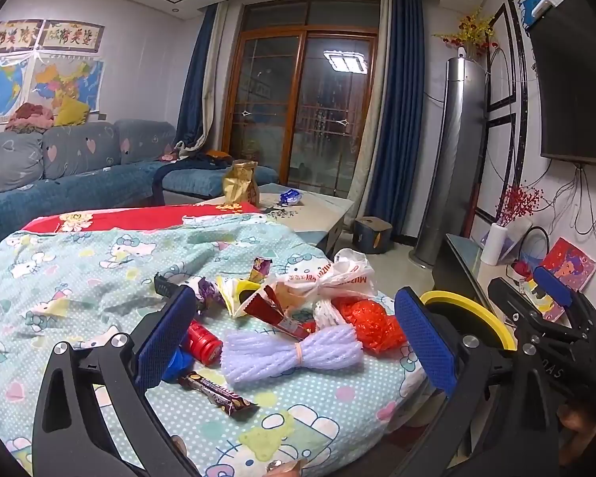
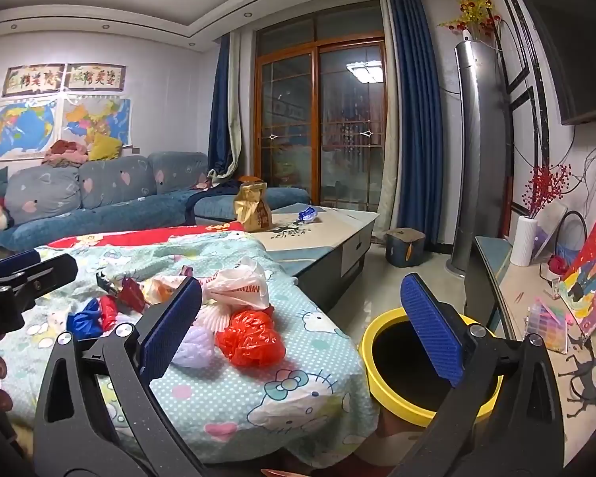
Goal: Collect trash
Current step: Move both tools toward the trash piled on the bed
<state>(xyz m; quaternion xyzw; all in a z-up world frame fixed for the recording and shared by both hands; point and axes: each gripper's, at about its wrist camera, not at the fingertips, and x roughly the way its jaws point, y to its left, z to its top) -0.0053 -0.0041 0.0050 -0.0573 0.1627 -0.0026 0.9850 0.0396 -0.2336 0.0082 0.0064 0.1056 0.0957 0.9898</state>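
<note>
Trash lies on a Hello Kitty cloth (image 1: pixel 79 278): a lilac foam net (image 1: pixel 290 351), a red plastic bag (image 1: pixel 371 320), a white knotted bag (image 1: pixel 329 276), a red bottle cap (image 1: pixel 202 342), a brown candy bar wrapper (image 1: pixel 216 393) and several snack wrappers (image 1: pixel 238 290). My left gripper (image 1: pixel 294 342) is open just above the foam net. My right gripper (image 2: pixel 302 326) is open and empty, between the red bag (image 2: pixel 252 338) and the yellow-rimmed bin (image 2: pixel 381 381) at the table's right edge. The white bag (image 2: pixel 238 284) and foam net (image 2: pixel 196 344) also show there.
A coffee table (image 2: pixel 329 230) behind holds a gold paper bag (image 2: pixel 252 206) and a blue wrapper (image 2: pixel 308 214). A sofa (image 2: pixel 99 198) stands at the left. A TV stand (image 2: pixel 536 302) with a white vase (image 2: pixel 526 240) runs along the right, beside a tall air conditioner (image 2: pixel 482 151).
</note>
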